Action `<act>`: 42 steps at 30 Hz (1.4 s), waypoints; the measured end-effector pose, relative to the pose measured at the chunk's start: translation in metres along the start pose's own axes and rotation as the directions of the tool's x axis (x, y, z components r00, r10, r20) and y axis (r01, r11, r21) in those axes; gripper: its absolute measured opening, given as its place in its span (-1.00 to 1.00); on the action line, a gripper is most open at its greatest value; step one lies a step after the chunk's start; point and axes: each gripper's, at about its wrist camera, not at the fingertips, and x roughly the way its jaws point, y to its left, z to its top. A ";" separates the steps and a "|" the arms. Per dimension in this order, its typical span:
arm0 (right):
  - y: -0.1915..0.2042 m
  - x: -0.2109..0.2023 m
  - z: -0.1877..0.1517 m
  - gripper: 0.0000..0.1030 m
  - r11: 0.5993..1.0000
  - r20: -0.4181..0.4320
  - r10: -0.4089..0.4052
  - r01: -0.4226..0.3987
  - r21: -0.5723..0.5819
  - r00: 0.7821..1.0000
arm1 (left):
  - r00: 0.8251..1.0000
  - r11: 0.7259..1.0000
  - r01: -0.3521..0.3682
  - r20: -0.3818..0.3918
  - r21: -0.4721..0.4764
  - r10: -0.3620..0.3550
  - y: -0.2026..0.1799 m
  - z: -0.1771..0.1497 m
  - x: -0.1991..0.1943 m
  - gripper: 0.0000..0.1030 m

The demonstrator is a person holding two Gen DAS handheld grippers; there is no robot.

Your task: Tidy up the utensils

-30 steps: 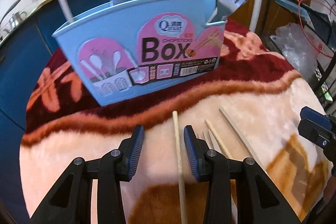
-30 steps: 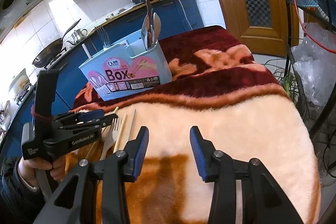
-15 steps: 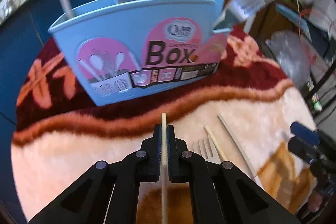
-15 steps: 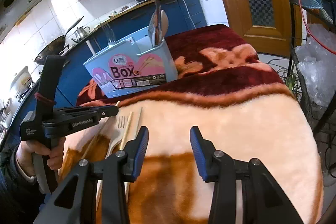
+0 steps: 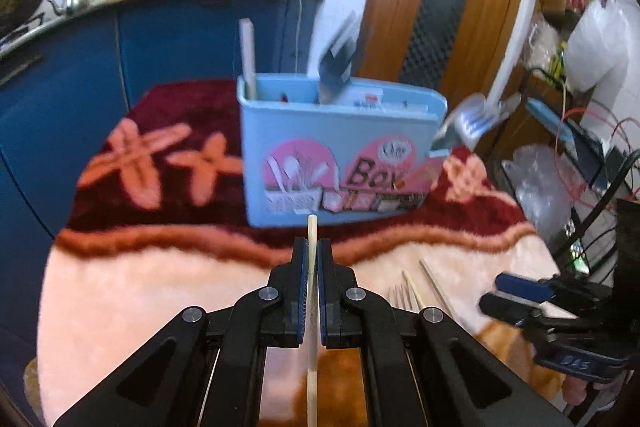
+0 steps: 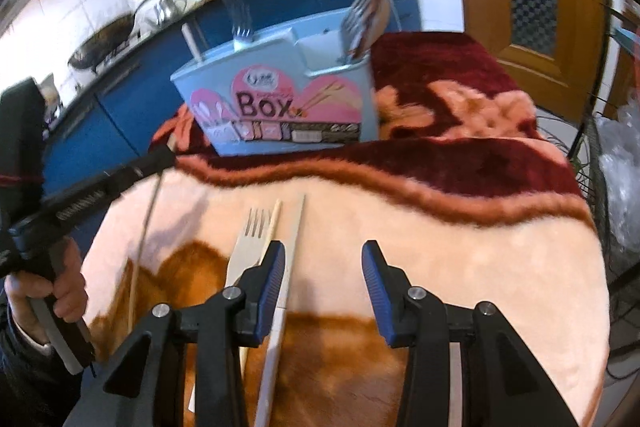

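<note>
Jaws of the left gripper (image 5: 313,255) were clamped on a pale, thin wooden chopstick (image 5: 312,311), whose tip stuck out just past the blue pads and whose shaft ran back between the black arms; in the right wrist view that chopstick (image 6: 144,227) hung slanting down from the gripper, with its lower end against the blanket, though whether it touched could not be told. Jaws of the right gripper (image 6: 323,269) stood apart and were closing with only blanket between them, its left pad just above a second pale flat chopstick (image 6: 294,239). Beside that one lay a rounder wooden chopstick (image 6: 274,223) and a pale wooden fork (image 6: 250,239), all on the plush peach, brown and dark red blanket (image 6: 460,259). Farther back, on the dark red part, stood the light blue plastic utensil box with pink labels (image 5: 340,155), holding a white stick (image 5: 248,55) at its left end, forks in the middle and more cutlery at its right end. A hand (image 6: 48,291) gripped the left gripper's handle.
</note>
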 end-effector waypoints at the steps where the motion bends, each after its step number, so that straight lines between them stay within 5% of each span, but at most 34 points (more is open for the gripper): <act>1: 0.002 0.004 0.002 -0.23 1.000 -0.023 0.007 -0.007 -0.006 1.000 | 1.000 1.000 0.003 0.016 -0.007 -0.003 0.002 0.001 -0.003 -0.92; 16: 0.020 0.053 0.031 -0.56 0.999 -0.234 -0.032 0.026 -0.028 0.972 | 0.996 0.999 0.043 0.085 -0.033 -0.041 0.023 0.007 -0.021 -0.92; 24: 0.017 0.060 0.035 -0.83 0.999 -0.242 -0.037 0.034 -0.018 0.970 | 0.989 0.998 0.053 0.139 -0.023 -0.049 0.023 0.014 -0.028 -0.92; 28: 0.013 0.049 0.035 -0.88 1.000 -0.184 0.024 -0.021 0.020 0.983 | 0.984 0.998 0.065 0.166 -0.021 -0.061 0.020 0.019 -0.028 -0.92; 34: 0.019 0.007 0.043 -0.88 0.998 0.028 0.055 -0.054 -0.011 0.998 | 0.965 0.998 0.063 0.255 -0.031 -0.053 0.018 0.037 -0.036 -0.92; 42: 0.026 -0.041 0.065 -0.88 0.999 0.306 0.033 -0.021 -0.040 0.952 | 0.915 0.998 0.051 0.402 -0.034 -0.033 0.015 0.073 -0.048 -0.92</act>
